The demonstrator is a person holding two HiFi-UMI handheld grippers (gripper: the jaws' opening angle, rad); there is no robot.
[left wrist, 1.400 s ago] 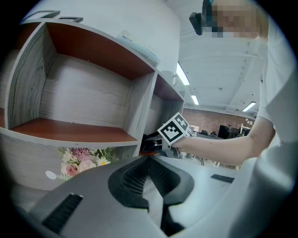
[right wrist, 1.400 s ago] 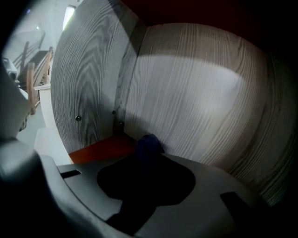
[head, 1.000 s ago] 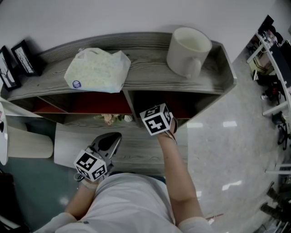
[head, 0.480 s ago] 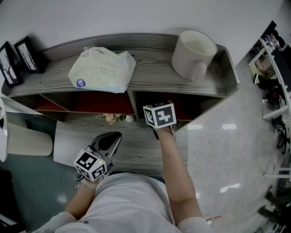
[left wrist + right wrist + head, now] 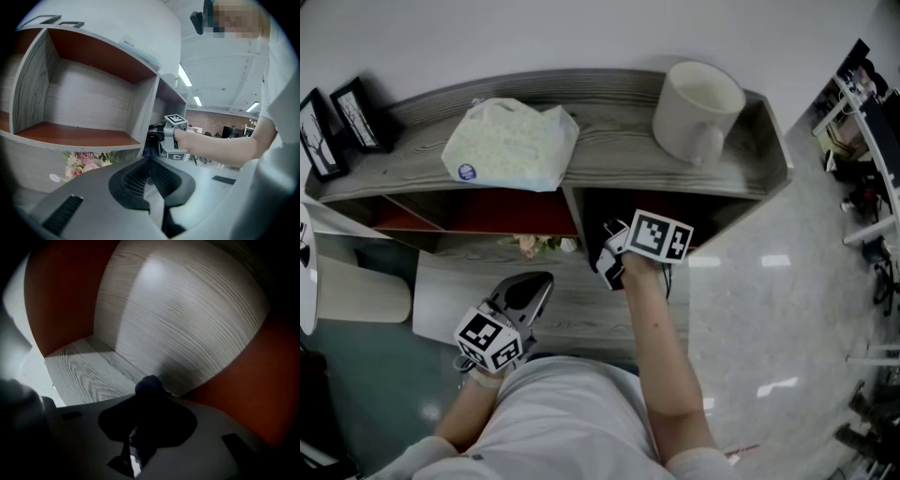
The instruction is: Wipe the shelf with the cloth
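Cloth (image 5: 149,383), dark and seemingly soft and light, is pinched as a bunch in the right gripper (image 5: 147,397) inside the shelf's (image 5: 609,133) right compartment, a sound hold, while the left gripper (image 5: 151,158) hangs closed, empty.

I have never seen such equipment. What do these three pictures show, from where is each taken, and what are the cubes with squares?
No robot: a person holds a hand-held gripper in each hand; the marker cubes are parts of these. One picture comes from a camera on the person's head, looking down at a shelf. On top are a white mug, a plastic bag and picture frames. The other two come from a camera on each hand-held gripper. The left hand-held gripper is shut and empty, outside the shelf. The right hand-held gripper, inside a compartment, is shut on a dark cloth.
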